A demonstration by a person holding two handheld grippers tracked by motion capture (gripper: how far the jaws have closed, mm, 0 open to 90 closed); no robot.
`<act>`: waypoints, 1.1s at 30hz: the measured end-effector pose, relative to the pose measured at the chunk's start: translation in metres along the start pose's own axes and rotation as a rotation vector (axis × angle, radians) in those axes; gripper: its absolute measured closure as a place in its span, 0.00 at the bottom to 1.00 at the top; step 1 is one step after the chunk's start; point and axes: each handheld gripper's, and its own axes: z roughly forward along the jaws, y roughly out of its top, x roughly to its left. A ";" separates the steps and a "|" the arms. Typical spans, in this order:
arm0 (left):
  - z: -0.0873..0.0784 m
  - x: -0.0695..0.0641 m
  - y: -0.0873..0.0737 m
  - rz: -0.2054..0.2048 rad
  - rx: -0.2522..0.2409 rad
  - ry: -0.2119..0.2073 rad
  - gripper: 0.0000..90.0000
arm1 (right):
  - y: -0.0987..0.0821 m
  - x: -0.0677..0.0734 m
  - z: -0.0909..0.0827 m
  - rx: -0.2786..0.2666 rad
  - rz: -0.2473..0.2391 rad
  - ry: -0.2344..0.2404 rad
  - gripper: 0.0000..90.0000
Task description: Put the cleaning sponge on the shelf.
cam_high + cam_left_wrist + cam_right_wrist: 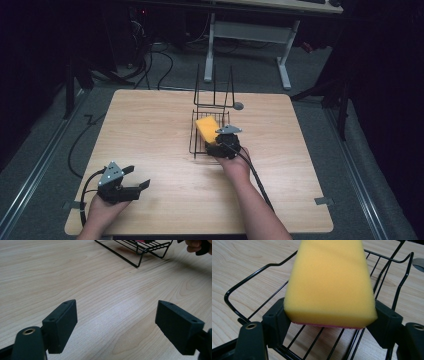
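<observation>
A yellow sponge (pixel 206 129) with a thin pink underside sits between the jaws of my right gripper (pixel 215 143), over the near end of a black wire rack (pixel 193 136) at the table's middle. In the right gripper view both pads press the sides of the sponge (pixel 329 282), which points away above the wires of the rack (pixel 249 277). My left gripper (pixel 137 178) rests near the front left corner, open, with bare wood between its jaws (pixel 116 320). The rack's near corner (pixel 140 255) shows far off in the left gripper view.
The rack's back part stands upright as tall wire loops (pixel 215 90). A small grey round disc (pixel 238 106) lies on the wooden table (pixel 150 130) just right of them. Beyond the table's far edge stand white desk legs and cables on the floor.
</observation>
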 end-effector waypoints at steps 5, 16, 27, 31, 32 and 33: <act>0.000 0.000 0.001 0.006 0.004 0.000 0.21 | -0.001 0.001 0.003 0.018 -0.007 0.003 0.29; -0.001 0.000 0.001 0.004 0.003 0.001 0.21 | -0.003 0.001 0.005 0.027 0.004 0.017 0.27; -0.001 0.000 0.001 0.003 0.001 0.000 0.21 | -0.003 0.000 0.006 0.036 0.013 0.017 0.24; -0.001 0.000 0.001 0.004 0.002 -0.001 0.21 | -0.003 0.002 0.005 0.031 -0.002 0.003 0.21; -0.001 0.000 0.001 0.004 0.002 -0.001 0.21 | -0.003 0.002 0.005 0.031 -0.002 0.003 0.21; -0.001 0.000 0.001 0.004 0.002 -0.001 0.21 | -0.002 0.002 0.005 0.023 -0.003 0.004 0.18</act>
